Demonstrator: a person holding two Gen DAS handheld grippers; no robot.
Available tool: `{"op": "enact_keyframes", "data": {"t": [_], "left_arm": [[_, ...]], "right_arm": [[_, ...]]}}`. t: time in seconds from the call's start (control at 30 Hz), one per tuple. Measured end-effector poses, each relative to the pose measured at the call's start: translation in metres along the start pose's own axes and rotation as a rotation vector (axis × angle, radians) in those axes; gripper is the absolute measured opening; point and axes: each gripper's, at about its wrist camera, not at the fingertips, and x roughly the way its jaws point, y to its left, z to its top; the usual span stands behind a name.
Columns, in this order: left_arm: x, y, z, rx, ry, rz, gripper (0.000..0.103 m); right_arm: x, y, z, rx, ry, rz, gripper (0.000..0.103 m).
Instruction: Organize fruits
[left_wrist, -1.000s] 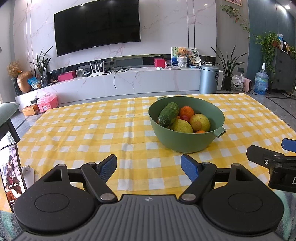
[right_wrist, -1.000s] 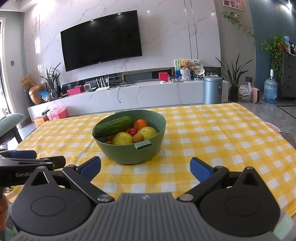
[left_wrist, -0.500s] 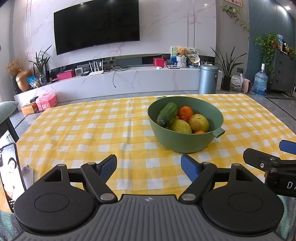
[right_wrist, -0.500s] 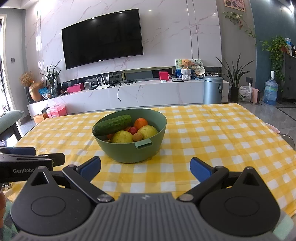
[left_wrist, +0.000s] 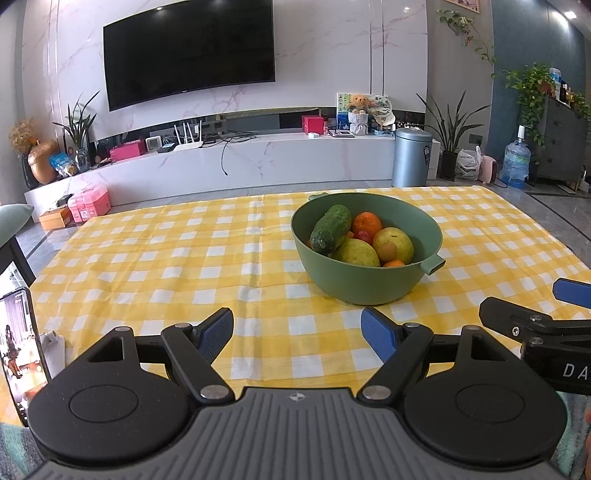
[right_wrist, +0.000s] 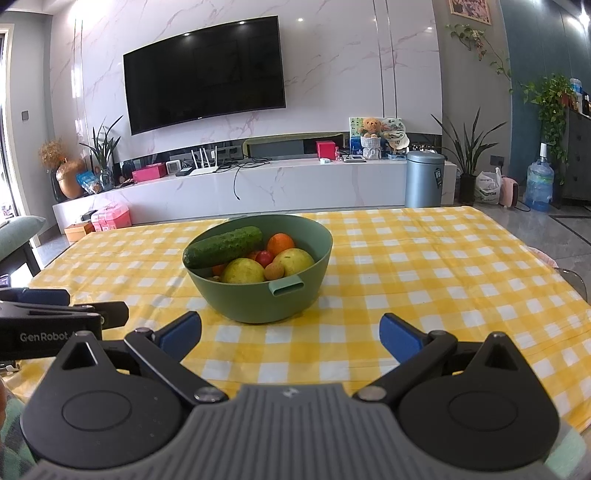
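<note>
Fruits in bowl sit beyond both parted tongs.

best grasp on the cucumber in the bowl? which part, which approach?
Probably the cucumber at mid-length, from above, fingers across its narrow width. It lies on top of the other fruit, slanting across the green bowl, so its middle is exposed. The open right gripper faces it.

Home living room, wall-mounted television, marble media console, houseplants
</note>
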Motion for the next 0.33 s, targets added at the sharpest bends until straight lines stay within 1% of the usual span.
{"op": "enact_keyframes", "data": {"t": [0.17, 0.33], "left_arm": [[-0.0004, 0.0007, 0.0003, -0.001, -0.003, -0.003, 0.092], [-0.0054, -0.0077, 0.0022, 0.011, -0.016, -0.003, 0.092]], "right_arm": [[-0.0001, 0.0000, -0.0001, -0.003, 0.000, 0.000, 0.099], [0.0000, -0.0002, -0.0002, -0.002, 0.001, -0.001, 0.099]]}}
